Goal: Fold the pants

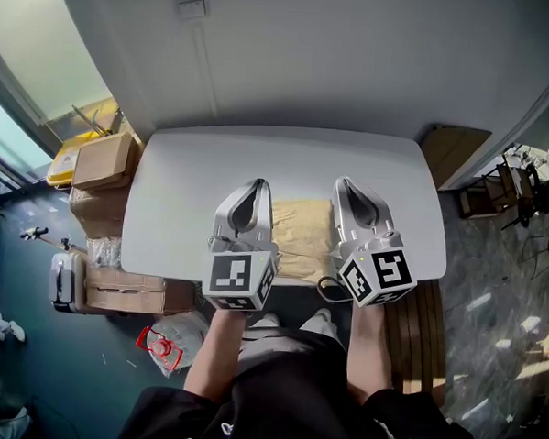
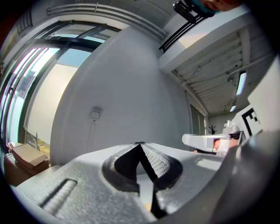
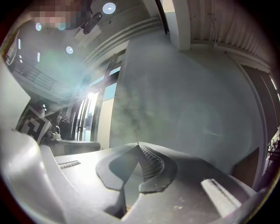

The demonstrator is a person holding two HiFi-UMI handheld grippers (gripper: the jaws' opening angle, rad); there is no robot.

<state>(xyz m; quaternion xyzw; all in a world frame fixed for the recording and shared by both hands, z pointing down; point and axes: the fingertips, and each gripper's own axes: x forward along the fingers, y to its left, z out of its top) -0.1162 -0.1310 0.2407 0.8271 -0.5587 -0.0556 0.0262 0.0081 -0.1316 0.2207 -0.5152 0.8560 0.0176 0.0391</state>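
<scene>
The tan pants [image 1: 302,226] lie as a folded bundle at the near edge of the white table [image 1: 194,173], seen in the head view. My two grippers hover level above them, one on each side, partly covering the cloth. The left gripper [image 1: 258,182] has its tips together, and in the left gripper view [image 2: 139,143] nothing shows between the ribbed pads [image 2: 154,162]. The right gripper [image 1: 343,181] is also shut, and in the right gripper view [image 3: 138,143] its pads [image 3: 151,165] hold nothing. Both point toward the grey wall behind the table.
Cardboard boxes [image 1: 103,164] are stacked on the floor left of the table. A brown board [image 1: 452,152] leans at the far right corner, with chairs [image 1: 510,185] beyond it. A slatted wooden bench [image 1: 425,327] stands at the near right, and a red object [image 1: 160,346] lies on the floor.
</scene>
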